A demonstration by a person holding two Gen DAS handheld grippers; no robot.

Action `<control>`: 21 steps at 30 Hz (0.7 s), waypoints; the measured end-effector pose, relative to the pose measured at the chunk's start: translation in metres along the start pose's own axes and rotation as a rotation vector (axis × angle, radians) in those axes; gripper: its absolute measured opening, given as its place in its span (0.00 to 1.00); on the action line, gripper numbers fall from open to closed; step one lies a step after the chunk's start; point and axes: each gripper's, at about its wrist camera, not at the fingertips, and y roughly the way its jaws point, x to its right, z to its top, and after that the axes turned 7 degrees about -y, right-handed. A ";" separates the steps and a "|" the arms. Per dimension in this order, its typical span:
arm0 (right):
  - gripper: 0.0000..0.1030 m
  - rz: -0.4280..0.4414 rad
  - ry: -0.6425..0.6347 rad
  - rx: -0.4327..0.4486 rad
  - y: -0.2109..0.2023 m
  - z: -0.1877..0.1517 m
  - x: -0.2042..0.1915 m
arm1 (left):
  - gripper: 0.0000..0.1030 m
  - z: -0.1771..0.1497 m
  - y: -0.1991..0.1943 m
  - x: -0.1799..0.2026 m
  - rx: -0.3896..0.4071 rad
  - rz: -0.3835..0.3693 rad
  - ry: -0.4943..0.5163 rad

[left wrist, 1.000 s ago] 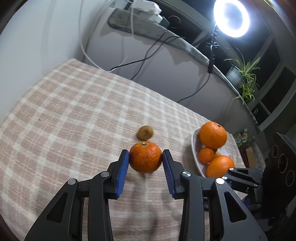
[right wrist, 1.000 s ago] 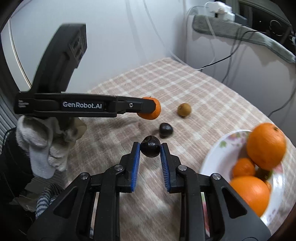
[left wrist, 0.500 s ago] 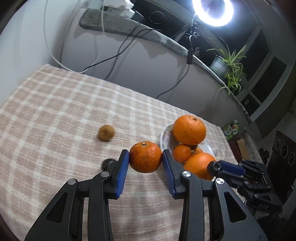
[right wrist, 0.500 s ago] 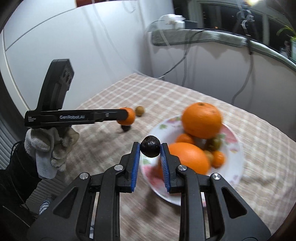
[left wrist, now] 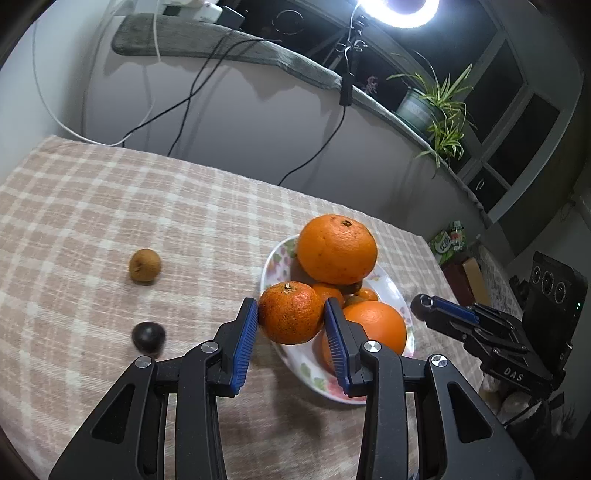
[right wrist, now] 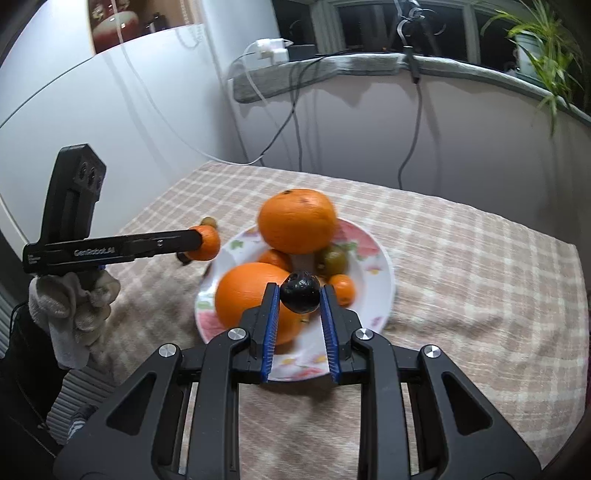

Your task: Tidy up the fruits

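Note:
My left gripper [left wrist: 291,314] is shut on a speckled orange tangerine [left wrist: 290,312], held just above the near-left rim of the flowered plate [left wrist: 274,260]. The plate carries a big orange [left wrist: 337,248] stacked on top, another orange [left wrist: 373,325] in front and smaller fruit beneath. My right gripper [right wrist: 299,291] is shut on a small dark round fruit [right wrist: 300,291], hanging over the plate's front [right wrist: 380,273]. A second dark fruit [left wrist: 148,335] and a brown kiwi-like fruit [left wrist: 144,265] lie on the checked cloth left of the plate. The left gripper with the tangerine [right wrist: 205,242] shows at the left of the right wrist view.
A beige checked tablecloth [left wrist: 92,206] covers the table, which ends at a pale wall with hanging cables [left wrist: 177,107]. A grey ledge [left wrist: 229,48] holds a potted plant [left wrist: 436,107] and a ring light [left wrist: 395,11]. A gloved hand [right wrist: 70,306] holds the left gripper.
Both grippers have swung right toward the plate with their fruit. The tangerine now hangs at the plate's rim and the dark fruit has come over the plate's front.

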 end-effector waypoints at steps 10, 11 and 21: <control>0.23 0.006 0.063 -0.011 0.005 -0.011 0.027 | 0.35 0.002 0.017 0.012 -0.030 0.014 0.015; 0.23 0.010 0.067 -0.012 0.006 -0.012 0.028 | 0.35 0.002 0.018 0.013 -0.032 0.016 0.015; 0.23 0.030 0.065 -0.010 0.009 -0.013 0.027 | 0.35 0.004 0.024 0.021 -0.044 0.028 0.028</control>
